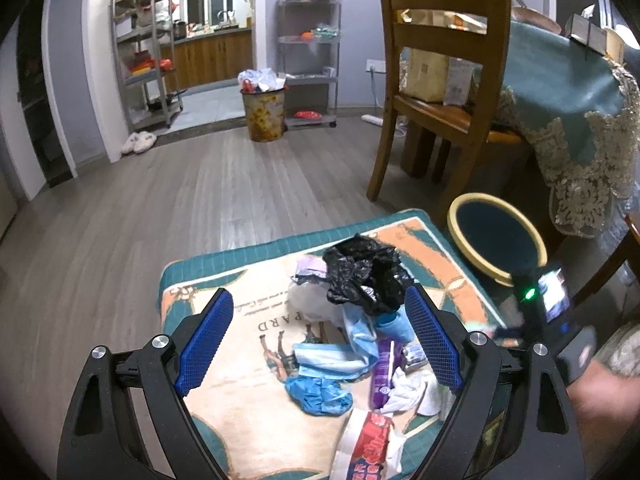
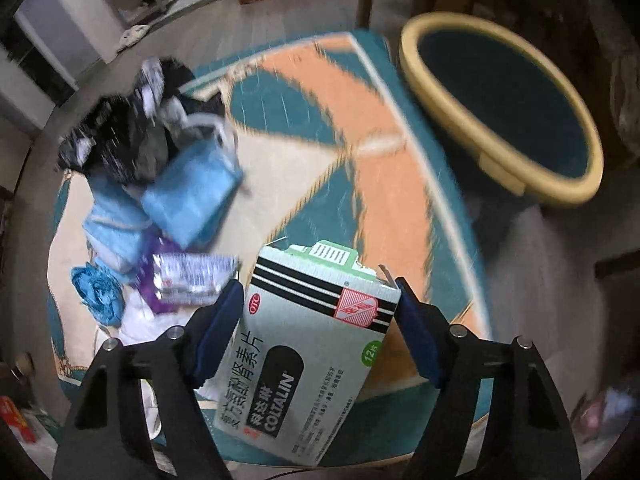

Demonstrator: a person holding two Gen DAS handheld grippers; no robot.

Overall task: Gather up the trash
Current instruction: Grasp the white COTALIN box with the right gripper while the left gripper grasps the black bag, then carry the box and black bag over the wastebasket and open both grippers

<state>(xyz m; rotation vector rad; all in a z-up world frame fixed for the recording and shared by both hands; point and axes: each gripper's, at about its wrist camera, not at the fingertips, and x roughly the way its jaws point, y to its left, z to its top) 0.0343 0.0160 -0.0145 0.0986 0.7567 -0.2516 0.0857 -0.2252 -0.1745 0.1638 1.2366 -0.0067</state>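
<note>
A pile of trash lies on a teal and orange mat (image 1: 240, 280): a black plastic bag (image 1: 364, 276), blue face masks (image 1: 340, 354), a blue glove (image 1: 318, 394), a purple wrapper (image 1: 382, 376), white tissue (image 1: 412, 392) and a red-white wrapper (image 1: 370, 444). My left gripper (image 1: 320, 296) hangs open over the pile, touching nothing. My right gripper (image 2: 318, 286) is shut on a white-green medicine box (image 2: 312, 344), both blue pads against its sides; the box looks sharp while the mat (image 2: 360, 128) behind it is blurred. A yellow-rimmed bin (image 2: 500, 104) stands just off the mat's right corner.
A wooden chair (image 1: 436, 60) and a table with a teal lace-edged cloth (image 1: 568, 92) stand behind the bin (image 1: 496, 236). Across the wood floor are a full waste basket (image 1: 266, 112), metal shelves (image 1: 144, 52) and slippers (image 1: 138, 142). A hand (image 1: 600, 392) shows at lower right.
</note>
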